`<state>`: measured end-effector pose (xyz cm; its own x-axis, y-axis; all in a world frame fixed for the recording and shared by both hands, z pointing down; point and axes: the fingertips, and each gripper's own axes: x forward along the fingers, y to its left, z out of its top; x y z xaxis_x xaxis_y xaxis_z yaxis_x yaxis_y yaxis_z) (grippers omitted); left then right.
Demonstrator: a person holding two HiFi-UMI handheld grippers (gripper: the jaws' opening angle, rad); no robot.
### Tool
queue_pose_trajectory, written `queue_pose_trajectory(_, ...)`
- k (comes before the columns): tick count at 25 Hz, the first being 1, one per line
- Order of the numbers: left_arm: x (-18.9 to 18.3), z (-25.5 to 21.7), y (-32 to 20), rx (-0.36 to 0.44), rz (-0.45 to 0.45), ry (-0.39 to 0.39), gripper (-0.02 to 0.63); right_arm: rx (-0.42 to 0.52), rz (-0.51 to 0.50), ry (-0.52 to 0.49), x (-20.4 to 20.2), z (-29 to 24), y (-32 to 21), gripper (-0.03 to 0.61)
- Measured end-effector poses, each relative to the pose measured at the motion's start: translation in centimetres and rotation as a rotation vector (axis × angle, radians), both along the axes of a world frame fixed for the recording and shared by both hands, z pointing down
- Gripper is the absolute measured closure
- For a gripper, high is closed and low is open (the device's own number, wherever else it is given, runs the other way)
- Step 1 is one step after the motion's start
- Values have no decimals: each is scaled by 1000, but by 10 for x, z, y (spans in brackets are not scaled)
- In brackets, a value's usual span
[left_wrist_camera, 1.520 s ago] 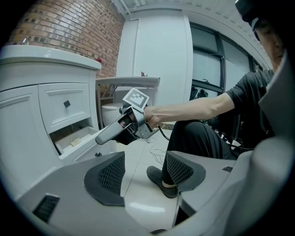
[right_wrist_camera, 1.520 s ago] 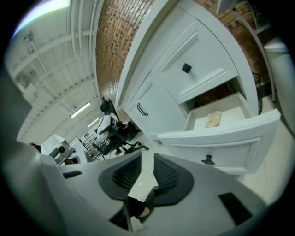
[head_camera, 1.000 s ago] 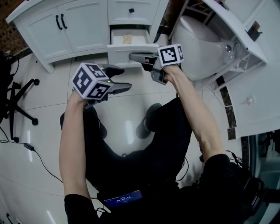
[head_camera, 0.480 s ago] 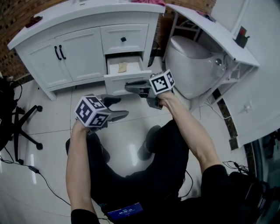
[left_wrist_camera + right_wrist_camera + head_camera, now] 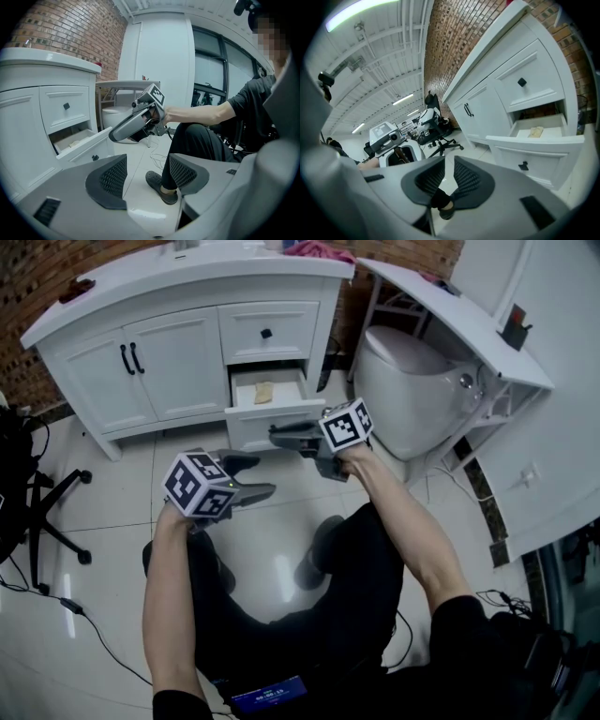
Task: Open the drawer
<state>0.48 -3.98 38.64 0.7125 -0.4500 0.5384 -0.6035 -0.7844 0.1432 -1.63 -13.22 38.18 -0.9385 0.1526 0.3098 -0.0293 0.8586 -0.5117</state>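
White drawer (image 5: 272, 416) stands pulled out, the right gripper (image 5: 277, 434) near its front with empty fingers just closing to a slit, the left gripper (image 5: 264, 475) with fingers wide and empty.

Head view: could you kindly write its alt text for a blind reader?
The lower drawer of a white vanity cabinet stands open, a small tan object inside. The right gripper, whose empty jaws have just been closing, hovers near the drawer front; the left gripper, jaws apart, hangs over the tiled floor.
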Motion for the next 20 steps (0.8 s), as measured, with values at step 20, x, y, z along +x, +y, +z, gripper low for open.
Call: queue_pose_trajectory(20,-1,-2,1,6,-4,3,327,40,-42,-1,-1,-2,8,532)
